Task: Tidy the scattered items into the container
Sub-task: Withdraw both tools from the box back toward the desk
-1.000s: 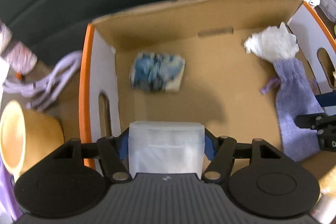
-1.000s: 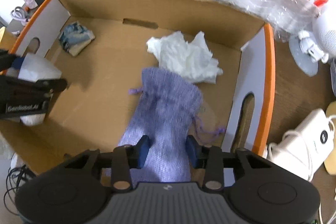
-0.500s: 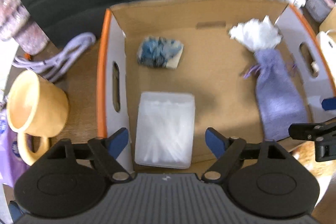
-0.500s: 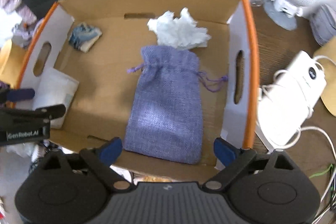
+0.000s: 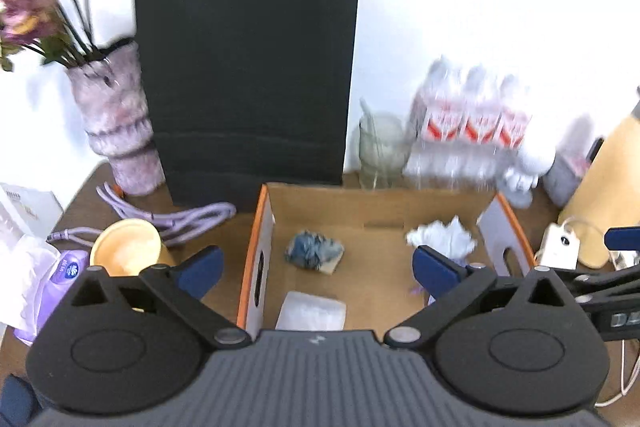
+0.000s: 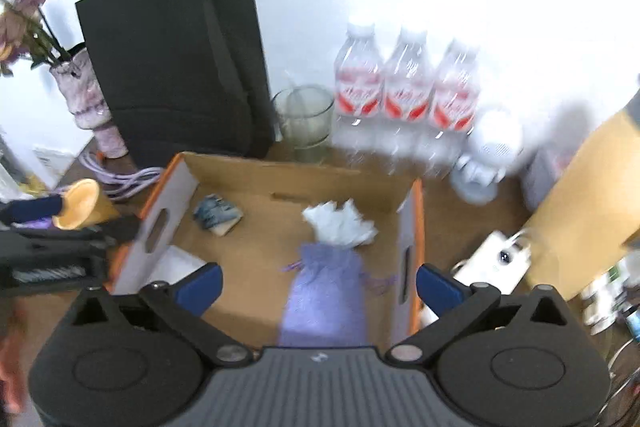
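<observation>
The orange-rimmed cardboard box [image 5: 256,239] [image 6: 168,211] holds a clear plastic case [image 5: 312,313] [image 6: 176,263], a blue-and-white crumpled piece [image 5: 314,255] [image 6: 218,213], a white crumpled tissue [image 5: 440,237] [image 6: 340,223] and a purple drawstring pouch [image 6: 326,299]. My left gripper [image 5: 318,271] hangs above the box's near left side, jaws opening wide, nothing between them. Above the pouch, my right gripper [image 6: 319,287] is likewise opening and holds nothing. The pouch is mostly hidden behind a finger in the left wrist view.
A black paper bag [image 5: 248,79], a vase of dried flowers [image 5: 116,123], a glass [image 6: 306,119] and water bottles [image 6: 408,87] stand behind the box. Left of it are a yellow cup [image 5: 126,247] and purple cable [image 5: 180,217]; a white charger [image 6: 494,259] lies right.
The left gripper let go of the plastic case and the right let go of the pouch; both lie in the box. Both grippers opened wide, rose and tilted up toward the wall.
</observation>
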`<state>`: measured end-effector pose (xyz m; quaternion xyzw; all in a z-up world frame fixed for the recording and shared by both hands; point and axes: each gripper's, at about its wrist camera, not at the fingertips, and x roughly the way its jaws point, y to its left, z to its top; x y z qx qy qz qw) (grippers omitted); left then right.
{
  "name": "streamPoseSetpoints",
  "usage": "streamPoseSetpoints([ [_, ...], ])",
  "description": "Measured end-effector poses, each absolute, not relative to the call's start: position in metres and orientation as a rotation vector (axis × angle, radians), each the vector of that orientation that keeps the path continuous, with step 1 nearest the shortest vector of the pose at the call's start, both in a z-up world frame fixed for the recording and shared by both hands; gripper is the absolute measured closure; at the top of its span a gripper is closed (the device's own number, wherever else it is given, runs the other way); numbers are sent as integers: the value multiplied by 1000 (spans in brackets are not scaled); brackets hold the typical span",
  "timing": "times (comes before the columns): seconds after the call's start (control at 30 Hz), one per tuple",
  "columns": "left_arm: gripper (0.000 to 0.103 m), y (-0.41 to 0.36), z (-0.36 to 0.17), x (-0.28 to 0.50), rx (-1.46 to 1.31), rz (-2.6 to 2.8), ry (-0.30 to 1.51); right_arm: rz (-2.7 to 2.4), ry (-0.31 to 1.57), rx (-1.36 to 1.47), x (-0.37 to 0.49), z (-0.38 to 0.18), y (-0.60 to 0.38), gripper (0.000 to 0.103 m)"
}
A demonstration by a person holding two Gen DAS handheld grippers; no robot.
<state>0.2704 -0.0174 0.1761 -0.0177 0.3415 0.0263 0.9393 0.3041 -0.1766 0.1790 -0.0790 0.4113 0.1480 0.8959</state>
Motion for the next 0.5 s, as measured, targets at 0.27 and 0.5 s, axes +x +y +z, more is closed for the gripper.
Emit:
streamPoseSetpoints([
  [0.27,0,-17,144,210,-88,28,396,314,485,-127,242,136,-195,0],
  [0.5,0,-17,127,189,-49,37,416,300,424,-46,223,127,-201,0],
])
